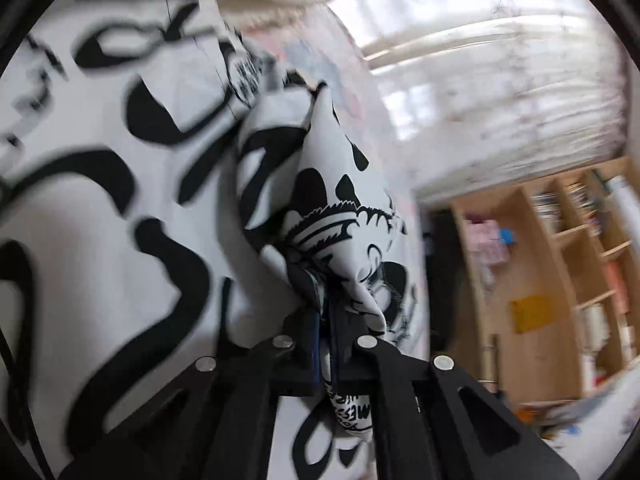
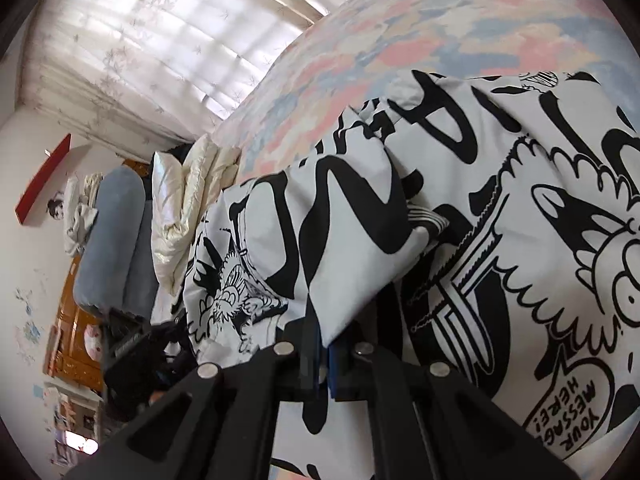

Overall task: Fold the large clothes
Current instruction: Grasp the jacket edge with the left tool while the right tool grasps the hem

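Observation:
A large white garment with bold black cartoon print (image 1: pixel 100 200) fills the left of the left wrist view. My left gripper (image 1: pixel 326 300) is shut on a bunched fold of it, which rises as a peak (image 1: pixel 332 184) above the jaws; a strip hangs below between the fingers. In the right wrist view the same printed garment (image 2: pixel 520 240) lies spread over a bed. My right gripper (image 2: pixel 324 344) is shut on a fold of its edge (image 2: pixel 360 272), the cloth draping over the jaws.
The bed carries a pastel pink and blue cover (image 2: pixel 400 40). A cream quilt (image 2: pixel 188 208) and a grey pillow (image 2: pixel 116 240) lie at its far end. Sheer curtains (image 2: pixel 140 40) cover a window. A wooden bookshelf (image 1: pixel 560 260) stands to the right in the left wrist view.

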The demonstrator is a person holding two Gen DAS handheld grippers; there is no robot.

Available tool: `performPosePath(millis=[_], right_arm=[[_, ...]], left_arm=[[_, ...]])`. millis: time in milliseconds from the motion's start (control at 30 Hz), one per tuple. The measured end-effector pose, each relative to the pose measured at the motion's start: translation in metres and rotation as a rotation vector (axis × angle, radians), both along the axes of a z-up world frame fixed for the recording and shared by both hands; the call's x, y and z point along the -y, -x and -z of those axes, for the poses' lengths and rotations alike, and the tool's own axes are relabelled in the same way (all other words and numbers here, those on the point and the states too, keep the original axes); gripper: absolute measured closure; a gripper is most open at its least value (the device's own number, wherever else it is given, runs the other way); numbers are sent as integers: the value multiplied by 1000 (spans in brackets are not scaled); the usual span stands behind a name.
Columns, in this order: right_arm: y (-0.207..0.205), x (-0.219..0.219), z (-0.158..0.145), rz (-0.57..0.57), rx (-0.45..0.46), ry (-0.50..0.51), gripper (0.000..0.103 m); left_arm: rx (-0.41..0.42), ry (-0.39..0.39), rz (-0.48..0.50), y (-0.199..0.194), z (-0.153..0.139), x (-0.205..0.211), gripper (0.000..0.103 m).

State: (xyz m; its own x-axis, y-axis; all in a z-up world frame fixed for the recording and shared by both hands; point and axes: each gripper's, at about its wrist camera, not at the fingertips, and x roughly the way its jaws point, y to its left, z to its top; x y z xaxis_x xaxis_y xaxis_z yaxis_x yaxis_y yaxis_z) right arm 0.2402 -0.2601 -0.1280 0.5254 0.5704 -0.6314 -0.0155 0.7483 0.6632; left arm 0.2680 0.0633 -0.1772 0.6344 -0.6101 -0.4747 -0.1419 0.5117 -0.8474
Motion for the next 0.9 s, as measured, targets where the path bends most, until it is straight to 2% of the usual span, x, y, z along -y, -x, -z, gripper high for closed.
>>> performPosePath(millis=[167,200,267,300,367,400,500,533,633,733,833,900], right_arm=[[15,-23,-19,-52,103,178,101],[19,-29,-18,-71,109,209,101],[22,-40,-4,-121,61,247,100],[24,-44,7,-148,23,257,99],[29,-42,13,-146,16,238,97],[30,-35,12,-137,13,189,96],[26,-9,14,-75,-14,25,76],[23,4,18,-50,-22,-60,72],[11,30,28,18,-49,-218,59],[-8,47,40,57,-65,-389,55],[-31,57,51,102,-83,-519,54],[-46,65,62,145,-92,-624,54]], left_arm=[[-29,-264,-30,35,-29,1,103],[-53,-329,-24,41,-28,2,103],[-103,-416,5,47,-16,3,103],[-128,-424,19,49,-7,3,103],[-129,-401,23,51,0,1,101],[-123,-390,26,50,-2,-1,100],[-118,-321,38,47,-1,-12,92],[-118,-295,42,44,1,-15,87],[-101,-237,40,35,2,-25,74],[-85,-212,34,17,1,-27,64],[-83,-228,20,1,2,-28,64],[-94,-227,0,-10,7,-31,70]])
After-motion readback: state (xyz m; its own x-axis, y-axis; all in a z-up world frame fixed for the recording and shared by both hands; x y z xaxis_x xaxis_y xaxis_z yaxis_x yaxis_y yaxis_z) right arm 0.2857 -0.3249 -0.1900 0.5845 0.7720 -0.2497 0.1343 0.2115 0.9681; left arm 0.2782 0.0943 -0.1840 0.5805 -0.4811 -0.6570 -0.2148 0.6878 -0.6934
